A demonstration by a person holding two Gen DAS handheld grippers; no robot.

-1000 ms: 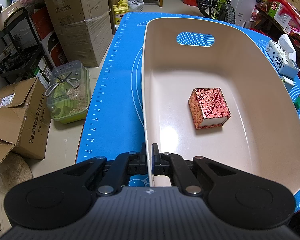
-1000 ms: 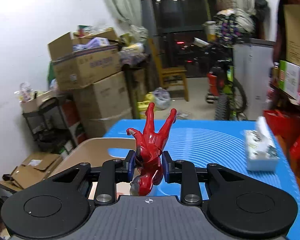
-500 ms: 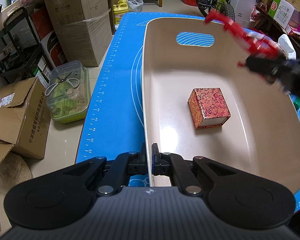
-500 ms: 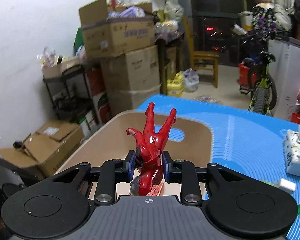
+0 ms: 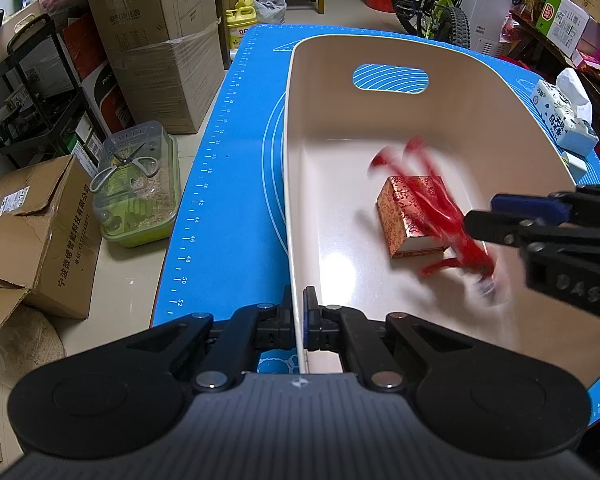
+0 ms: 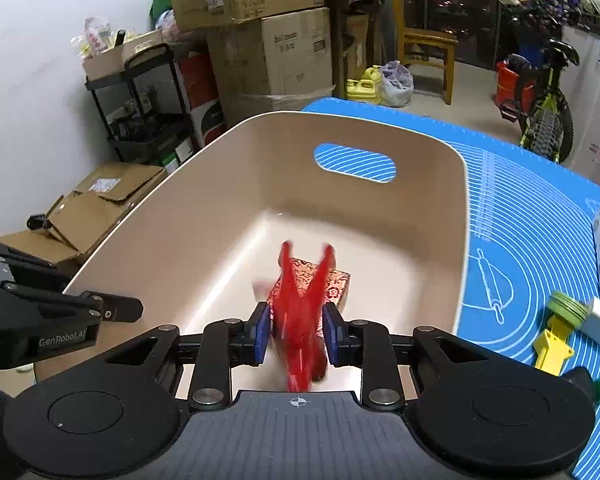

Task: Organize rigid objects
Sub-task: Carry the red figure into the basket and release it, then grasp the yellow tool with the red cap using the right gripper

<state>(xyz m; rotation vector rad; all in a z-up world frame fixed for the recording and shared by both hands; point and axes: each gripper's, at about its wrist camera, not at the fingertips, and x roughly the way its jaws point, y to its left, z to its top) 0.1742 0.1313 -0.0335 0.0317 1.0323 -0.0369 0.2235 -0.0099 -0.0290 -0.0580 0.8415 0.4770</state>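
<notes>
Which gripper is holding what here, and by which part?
Left gripper is clamped on the beige bin's near rim. Right gripper has opened; the red figure is blurred between its fingers, apparently released, above the patterned box.

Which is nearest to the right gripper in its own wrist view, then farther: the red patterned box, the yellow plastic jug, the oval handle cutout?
1. Red patterned box, just ahead, in the bin.
2. Oval handle cutout, far bin wall.
3. Yellow plastic jug, on the floor beyond the table.
</notes>
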